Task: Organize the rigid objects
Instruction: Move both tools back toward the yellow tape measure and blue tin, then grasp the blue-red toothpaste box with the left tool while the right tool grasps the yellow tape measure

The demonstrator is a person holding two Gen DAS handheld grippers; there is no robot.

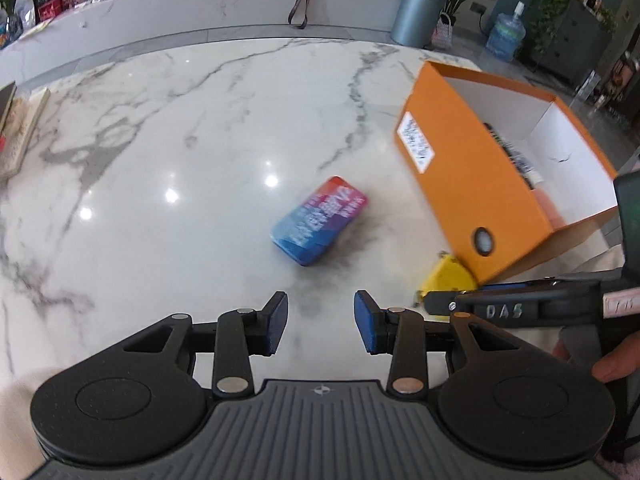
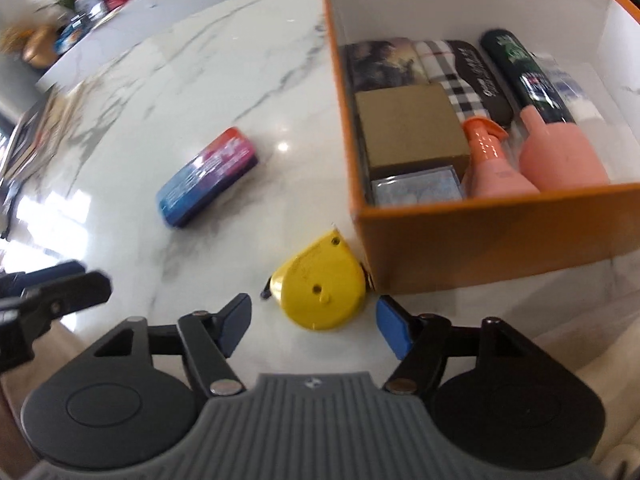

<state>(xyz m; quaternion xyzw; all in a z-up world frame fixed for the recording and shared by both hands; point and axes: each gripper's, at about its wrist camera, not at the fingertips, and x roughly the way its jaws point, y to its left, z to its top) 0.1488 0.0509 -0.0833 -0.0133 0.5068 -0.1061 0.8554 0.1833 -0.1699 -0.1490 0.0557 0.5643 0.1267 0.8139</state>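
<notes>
Hovering over the marble table (image 1: 168, 128), both grippers empty. Left gripper (image 1: 321, 322): jaws parted narrowly, nothing between the blue pads (image 1: 278, 322), only bare marble below. Right gripper (image 2: 313, 325): jaws wide, pads clear of everything.

Nearest item: yellow tape measure (image 2: 322, 282), flat on the table just ahead of the right gripper's gap, not touched by either pad. Its far right corner sits at the near left corner of the orange box (image 2: 500, 236); cannot tell if they touch. In the left wrist view the tape measure (image 1: 448, 276) is partly hidden behind the right gripper's finger.

Further out, left of the box: blue-to-red tin (image 1: 320, 220), flat on the marble, lying diagonally, well apart from the box and from both grippers. It lies straight ahead of the left gripper, blurred in both views.

Box is open-topped, white inside, with a label (image 1: 416, 144) on one short end. Contents, near to far: clear case (image 2: 418, 186), brown carton (image 2: 412, 126), two pink bottles (image 2: 560, 156) lying down, then a plaid case (image 2: 452, 64) and a dark tin (image 2: 380, 64) at the far end.

Beyond the table: grey bin (image 1: 416, 14), water jug (image 1: 506, 34), plants.
</notes>
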